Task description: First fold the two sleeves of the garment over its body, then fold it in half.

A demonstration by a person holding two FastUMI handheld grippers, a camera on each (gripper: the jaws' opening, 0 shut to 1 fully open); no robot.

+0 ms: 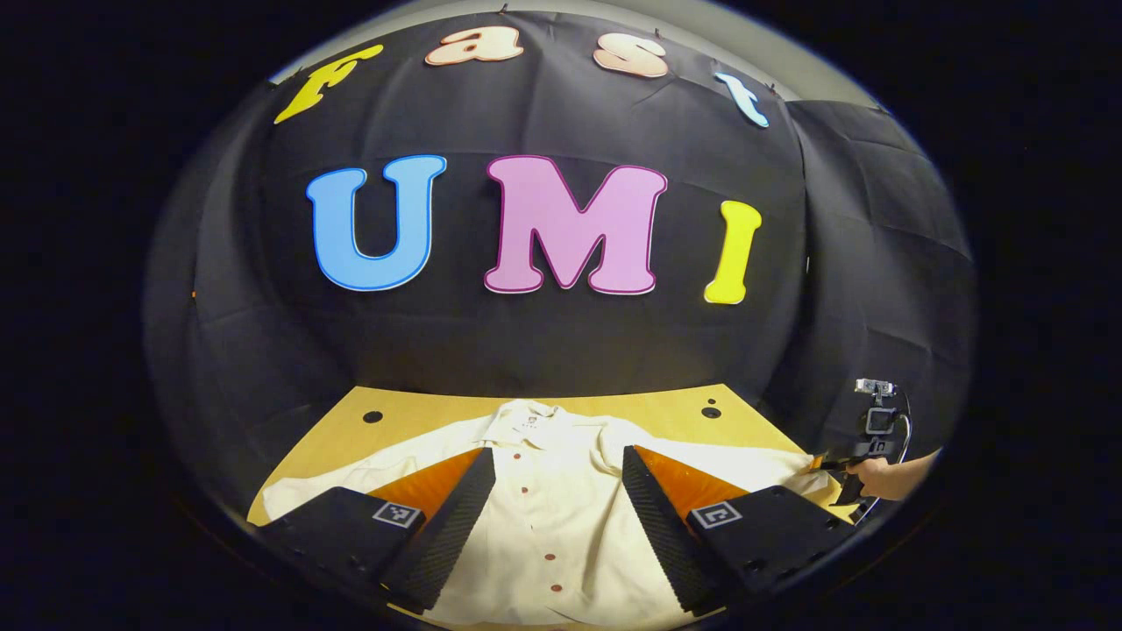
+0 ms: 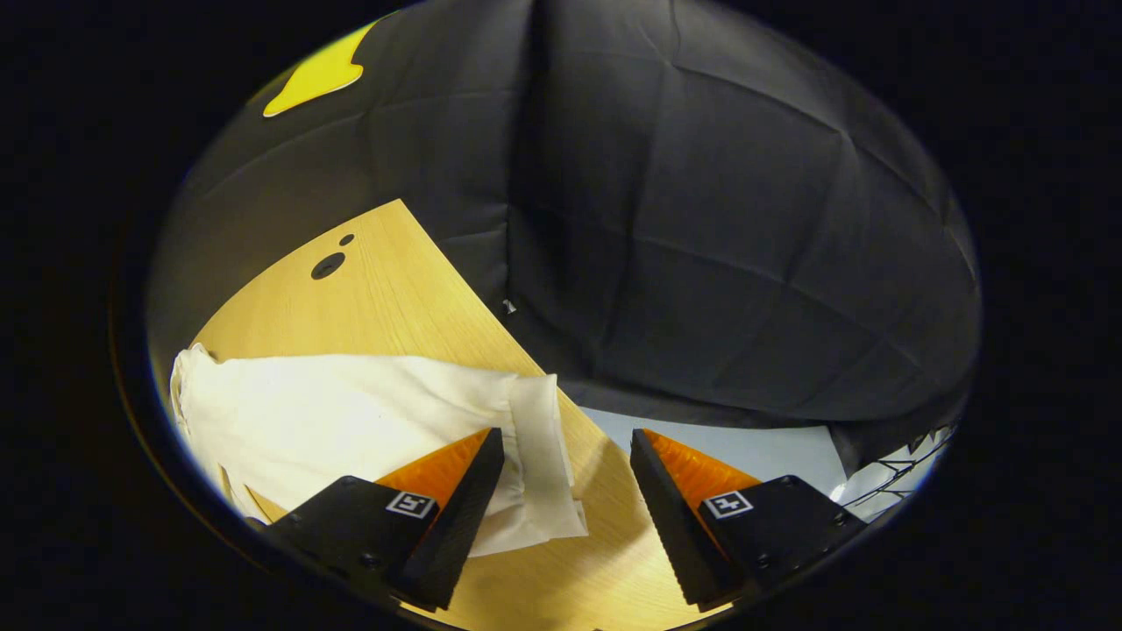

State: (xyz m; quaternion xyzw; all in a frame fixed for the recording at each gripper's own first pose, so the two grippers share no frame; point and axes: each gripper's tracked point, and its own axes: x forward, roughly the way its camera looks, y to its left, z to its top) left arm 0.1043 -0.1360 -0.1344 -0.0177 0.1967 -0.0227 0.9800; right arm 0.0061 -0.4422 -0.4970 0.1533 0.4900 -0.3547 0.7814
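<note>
Hovering my left gripper [image 1: 552, 517] wide open and empty over the shirt [image 1: 561, 491] spread flat on the table [image 1: 421, 407]; my right gripper [image 2: 561, 517], open too, straddles the sleeve cuff [image 2: 539, 456] at three o'clock.

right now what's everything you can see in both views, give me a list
shirt: one, cream with reddish-brown buttons, spread flat on the table, collar toward the booth wall, both sleeves out to the sides, unfolded
right sleeve cuff: one, cream, at the table's edge, between the right gripper's open fingers
table: one, light wood, with dark round holes near its far corners
booth wall: one, black cloth, behind the table
left gripper: one, open, over the shirt's button front
right gripper: one, open, at the sleeve cuff; also seen at the right of the left gripper view
hand: one, holding the right gripper
</note>
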